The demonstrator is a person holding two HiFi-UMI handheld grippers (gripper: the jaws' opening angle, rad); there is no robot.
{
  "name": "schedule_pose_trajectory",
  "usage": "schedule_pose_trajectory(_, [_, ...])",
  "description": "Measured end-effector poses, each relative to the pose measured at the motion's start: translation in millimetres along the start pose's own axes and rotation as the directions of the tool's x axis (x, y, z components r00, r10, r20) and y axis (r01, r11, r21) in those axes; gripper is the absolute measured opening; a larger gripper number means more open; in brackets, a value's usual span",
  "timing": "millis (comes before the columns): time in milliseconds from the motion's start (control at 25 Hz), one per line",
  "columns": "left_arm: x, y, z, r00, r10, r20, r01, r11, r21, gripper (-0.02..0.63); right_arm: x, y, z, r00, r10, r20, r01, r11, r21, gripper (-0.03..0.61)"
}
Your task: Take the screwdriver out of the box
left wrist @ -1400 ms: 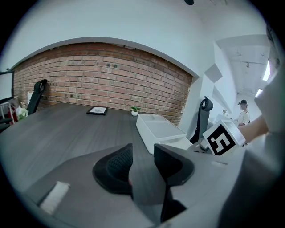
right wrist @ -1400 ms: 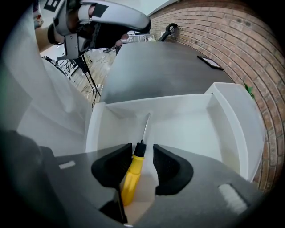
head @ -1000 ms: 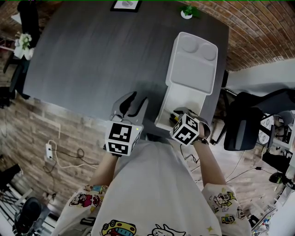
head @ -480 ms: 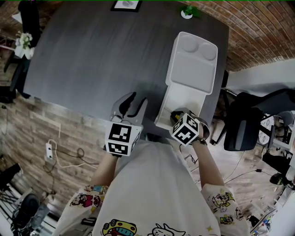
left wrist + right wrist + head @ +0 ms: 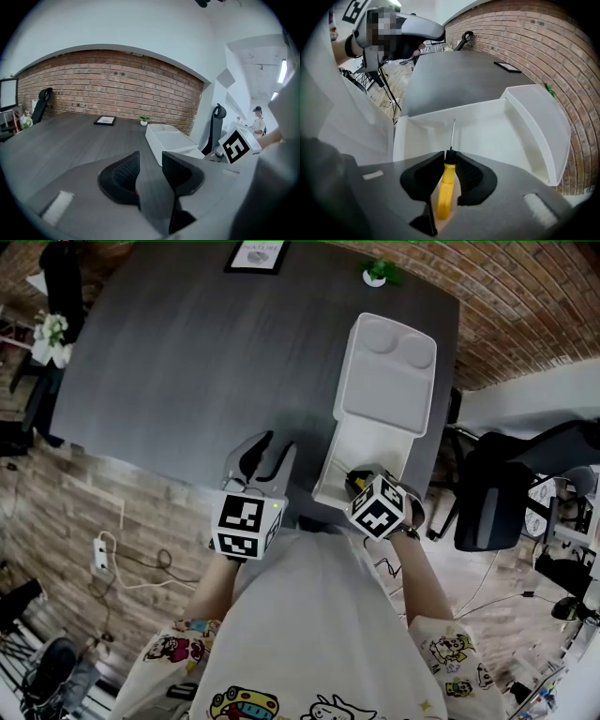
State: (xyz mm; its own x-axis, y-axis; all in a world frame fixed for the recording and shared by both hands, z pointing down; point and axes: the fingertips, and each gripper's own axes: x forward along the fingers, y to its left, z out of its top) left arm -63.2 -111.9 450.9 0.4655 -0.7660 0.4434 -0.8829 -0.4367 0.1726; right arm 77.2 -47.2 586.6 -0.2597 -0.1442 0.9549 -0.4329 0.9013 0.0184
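Only the right gripper view shows the grip. The right gripper (image 5: 449, 164) is clamped on the yellow handle of the screwdriver (image 5: 446, 180), and its jaws have just been closing onto it. The thin shaft points out over the white floor of the box (image 5: 497, 136), so the tool is still inside the box at its near end. In the head view that gripper's marker cube (image 5: 378, 505) covers the jaws and nearly all of the tool. That view does show the layout: the box lies along the table's (image 5: 187, 362) right edge, with its near end at the near edge. Its open lid (image 5: 389, 371) stretches toward the far right corner, where a small plant (image 5: 378, 273) stands. A picture frame (image 5: 255, 254) lies at the far edge. The left gripper (image 5: 151, 158) rests at the near edge to the left of the box, its jaws apart with only bare tabletop between them. Compared with the earlier head views, both grippers sit where they were against the table and box, and the whole scene lies slightly higher in the picture. The screwdriver's tip is too thin to make out.
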Motion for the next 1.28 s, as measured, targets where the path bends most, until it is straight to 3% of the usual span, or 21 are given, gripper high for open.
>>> schedule_pose_trajectory(840, [1.0,-5.5,31.1,0.997,-0.030,0.067,0.026,0.998,0.053,0.152,-49.4,-46.9,26.4,0.978,-0.163,0.129,0.150,0.983,0.104,0.077])
schedule_pose_trajectory(1080, [4.9,-8.7,48.7,0.993,-0.052,0.101,0.045,0.996,0.078,0.152,-74.1,-65.8,33.8,0.956,-0.234,0.175,0.209,0.966,0.151,0.078])
schedule_pose_trajectory(1280, [5.8,-18.5,63.2,0.988,-0.085,0.127,0.071,0.991,0.110,0.152,-104.0,-80.2,37.5,0.922,-0.303,0.241,0.251,0.942,0.222,0.077])
